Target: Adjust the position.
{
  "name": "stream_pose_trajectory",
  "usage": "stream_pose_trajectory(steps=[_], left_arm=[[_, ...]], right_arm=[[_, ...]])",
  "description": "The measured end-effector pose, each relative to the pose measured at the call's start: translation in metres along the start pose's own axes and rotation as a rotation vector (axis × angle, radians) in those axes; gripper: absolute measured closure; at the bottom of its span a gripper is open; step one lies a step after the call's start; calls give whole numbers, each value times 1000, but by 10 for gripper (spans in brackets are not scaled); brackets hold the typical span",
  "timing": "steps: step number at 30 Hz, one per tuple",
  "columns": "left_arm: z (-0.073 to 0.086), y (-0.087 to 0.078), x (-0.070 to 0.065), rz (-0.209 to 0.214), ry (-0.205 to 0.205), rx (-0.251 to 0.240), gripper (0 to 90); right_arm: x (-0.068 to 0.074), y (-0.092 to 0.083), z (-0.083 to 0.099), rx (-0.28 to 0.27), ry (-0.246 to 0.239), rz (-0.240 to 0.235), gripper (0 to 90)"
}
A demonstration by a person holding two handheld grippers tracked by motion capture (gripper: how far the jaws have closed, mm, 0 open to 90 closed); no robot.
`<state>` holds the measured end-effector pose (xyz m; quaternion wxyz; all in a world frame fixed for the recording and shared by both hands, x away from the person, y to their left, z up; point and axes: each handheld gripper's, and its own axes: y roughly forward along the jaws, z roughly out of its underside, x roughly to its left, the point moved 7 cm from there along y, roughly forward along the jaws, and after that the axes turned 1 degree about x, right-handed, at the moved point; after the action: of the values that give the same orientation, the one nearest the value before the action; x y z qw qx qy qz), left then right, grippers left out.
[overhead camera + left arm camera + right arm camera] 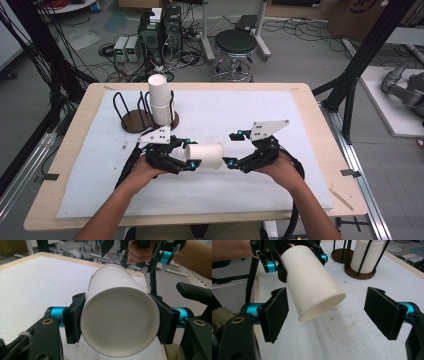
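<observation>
A white paper cup (205, 155) is clamped on its side by the left gripper (186, 161), the pads pressed against opposite walls near its closed end — the open rim is turned toward the right gripper (231, 149). Beyond the left gripper, a stack of cups (159, 99) is held upright in a wire rack (134, 116) on the counter (310, 115). The right gripper is held wide open just beside the cup's rim, with nothing gripped and its pads clear of the cup.
</observation>
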<state>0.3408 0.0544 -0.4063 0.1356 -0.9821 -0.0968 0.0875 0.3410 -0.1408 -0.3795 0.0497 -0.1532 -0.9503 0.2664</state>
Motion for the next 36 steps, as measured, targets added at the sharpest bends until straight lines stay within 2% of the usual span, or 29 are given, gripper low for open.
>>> stream_pose_trajectory(steps=[12, 17, 23, 36], left_arm=[[1, -5, -3, 16, 24, -52, 348], [2, -9, -3, 23, 15, -97, 348], [3, -10, -5, 40, 22, -127, 348], [4, -7, -10, 73, 28, -146, 348]], right_arm=[[0, 3, 17, -43, 29, 2, 202], [2, 5, 28, -72, 63, -17, 202], [4, 8, 39, -88, 91, -34, 202], [12, 16, 40, -102, 103, -86, 201]])
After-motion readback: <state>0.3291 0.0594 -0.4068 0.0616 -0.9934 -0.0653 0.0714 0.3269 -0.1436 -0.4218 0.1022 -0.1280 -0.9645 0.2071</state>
